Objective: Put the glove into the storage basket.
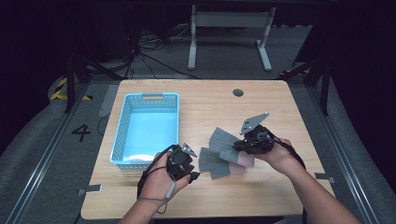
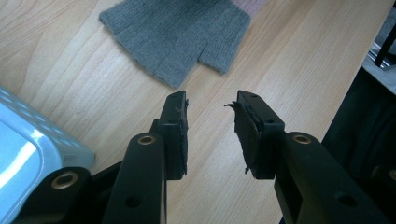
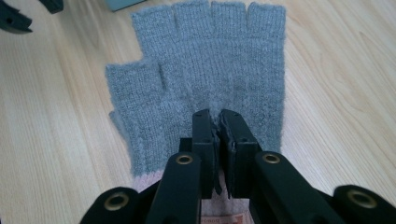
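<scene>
Two grey knitted fingerless gloves (image 1: 215, 156) with pink cuffs (image 1: 243, 161) lie overlapping on the wooden table, right of centre. My right gripper (image 1: 237, 147) comes at them from the right. In the right gripper view its jaws (image 3: 217, 117) stand nearly together, pinching a fold of the top glove (image 3: 210, 60) near the cuff end. My left gripper (image 1: 192, 173) rests low just left of the gloves. Its jaws (image 2: 211, 100) are apart with bare wood between them, and a glove (image 2: 177, 32) lies a short way beyond the tips.
A light blue plastic basket (image 1: 122, 135) stands on the table's left half, close to the left hand; its corner (image 2: 28, 135) appears beside the left jaw. The table's near edge runs below both forearms. A round cable hole (image 1: 238, 92) sits at the back.
</scene>
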